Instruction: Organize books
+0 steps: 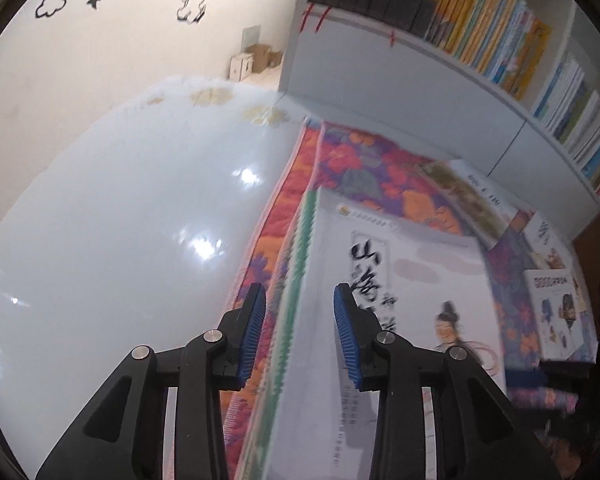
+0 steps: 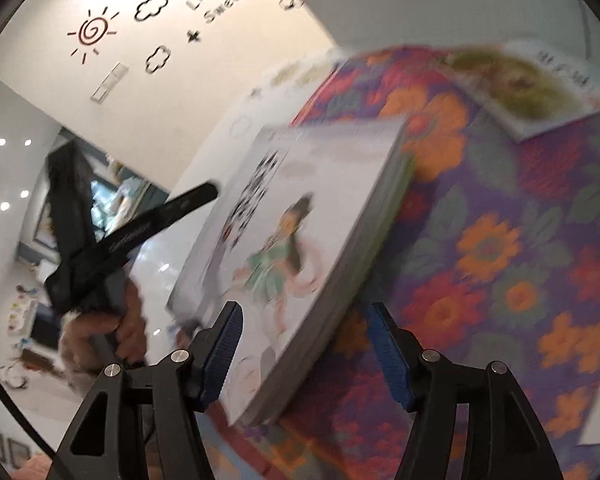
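The thick white paperback stack with a painted girl on its cover [image 2: 300, 248] is straddled, unpinched, by the open left gripper [image 1: 300, 332] and open right gripper [image 2: 304, 344] on the flowered quilt [image 2: 500, 240], while other loose books [image 1: 556, 312] remain unshelved.

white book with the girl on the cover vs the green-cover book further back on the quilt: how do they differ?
The white book is tilted up off the flowered quilt; the green-cover book lies flat on it. The white book sits between the right gripper pads, which do not press it; the green-cover book has nothing near it. The white book's cover is pale with a girl in green; the other's is mostly olive green. Both are closed, with white edges.
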Demonstrator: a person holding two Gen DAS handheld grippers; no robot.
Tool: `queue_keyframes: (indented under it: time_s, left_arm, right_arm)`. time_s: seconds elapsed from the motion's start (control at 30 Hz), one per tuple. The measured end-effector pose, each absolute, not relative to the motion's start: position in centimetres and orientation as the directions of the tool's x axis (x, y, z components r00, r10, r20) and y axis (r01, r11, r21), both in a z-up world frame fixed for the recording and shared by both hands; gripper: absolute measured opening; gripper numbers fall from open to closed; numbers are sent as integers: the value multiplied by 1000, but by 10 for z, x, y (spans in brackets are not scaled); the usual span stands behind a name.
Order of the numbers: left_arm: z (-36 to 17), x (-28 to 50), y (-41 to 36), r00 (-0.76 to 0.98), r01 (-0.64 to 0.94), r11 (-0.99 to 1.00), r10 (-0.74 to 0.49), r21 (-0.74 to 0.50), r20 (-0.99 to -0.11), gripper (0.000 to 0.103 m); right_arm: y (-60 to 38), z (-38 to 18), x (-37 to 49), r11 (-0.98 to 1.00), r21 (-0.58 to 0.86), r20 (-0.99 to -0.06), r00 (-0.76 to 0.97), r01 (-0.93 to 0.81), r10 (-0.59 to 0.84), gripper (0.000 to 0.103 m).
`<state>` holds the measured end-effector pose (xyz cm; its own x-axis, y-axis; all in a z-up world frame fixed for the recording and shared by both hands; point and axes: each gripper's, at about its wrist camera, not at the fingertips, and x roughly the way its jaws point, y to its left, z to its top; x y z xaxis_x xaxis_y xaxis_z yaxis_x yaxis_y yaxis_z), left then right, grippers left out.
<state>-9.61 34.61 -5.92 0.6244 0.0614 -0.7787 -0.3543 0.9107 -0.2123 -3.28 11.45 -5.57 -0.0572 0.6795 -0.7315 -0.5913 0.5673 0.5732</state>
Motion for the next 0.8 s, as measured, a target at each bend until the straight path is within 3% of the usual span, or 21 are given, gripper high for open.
queue_keyframes:
  time_s: [0.1, 0.2, 0.37, 0.8]
  left_arm:
    - [-65, -93, 343, 612, -321, 917, 11, -236, -790, 34]
    - [-64, -93, 336, 604, -314, 930, 40, -191, -796, 34]
    - [-64, -93, 335, 601, -308, 933, 38, -188, -798, 35]
    - [-64, -94, 330, 580, -304, 939, 50, -159, -813, 35]
  right_arm:
    - [126, -55, -50, 535, 566, -737, -93, -627, 670, 63]
    - [136, -45, -72, 527, 476, -773, -49, -704, 633, 65]
    - [144, -43, -87, 482, 485, -773, -99, -730, 627, 65]
    - [139, -43, -34, 573, 478, -737, 52, -666, 674, 65]
